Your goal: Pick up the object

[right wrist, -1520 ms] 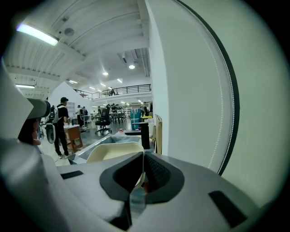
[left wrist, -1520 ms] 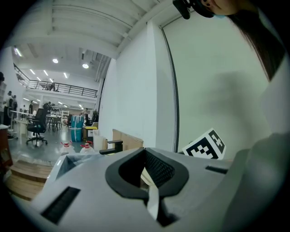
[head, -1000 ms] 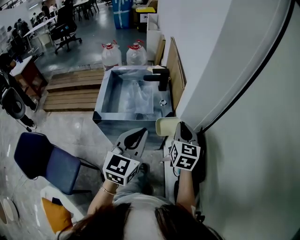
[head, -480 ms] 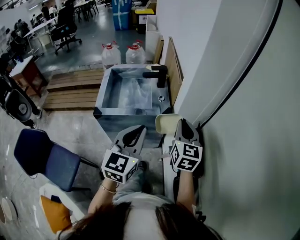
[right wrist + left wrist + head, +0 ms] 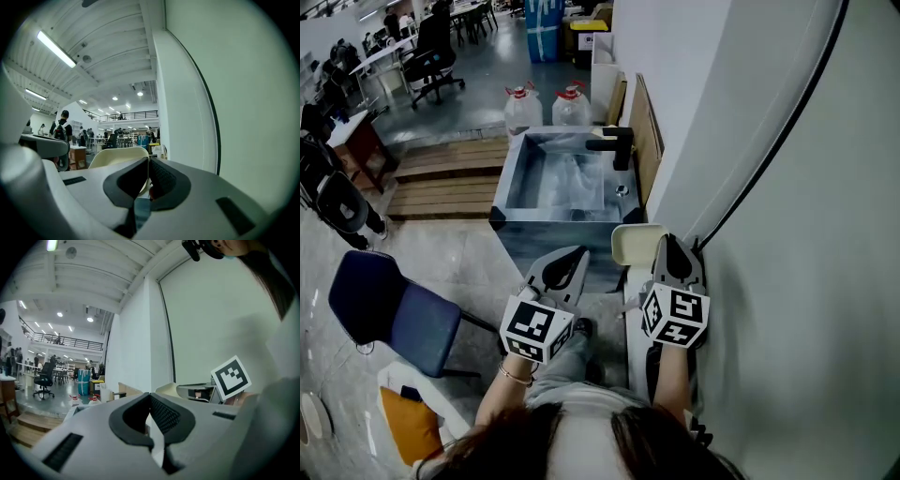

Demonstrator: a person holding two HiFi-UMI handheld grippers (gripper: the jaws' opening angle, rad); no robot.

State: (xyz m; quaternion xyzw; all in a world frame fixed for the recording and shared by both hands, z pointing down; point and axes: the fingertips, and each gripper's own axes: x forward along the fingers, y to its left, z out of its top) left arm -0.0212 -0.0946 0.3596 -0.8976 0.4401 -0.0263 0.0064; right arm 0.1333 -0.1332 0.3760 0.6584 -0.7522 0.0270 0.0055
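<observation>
The left hand-held gripper [image 5: 573,254] and right hand-held gripper [image 5: 668,243] are both closed on nothing (tips meeting). A cream chair [image 5: 633,246] sits just ahead of the right one, with a sink [image 5: 510,180] beyond. Which object is meant, I cannot tell.

No words, numbers or brand names can be read anywhere in the views. The only signs are black-and-white square code patterns. One is on the cube [image 5: 536,328] of the left gripper [image 5: 570,257], low in the middle of the head view. Another is on the cube [image 5: 675,316] of the right gripper [image 5: 671,246], just to its right. That second cube [image 5: 230,376] also shows at the middle right of the left gripper view.
</observation>
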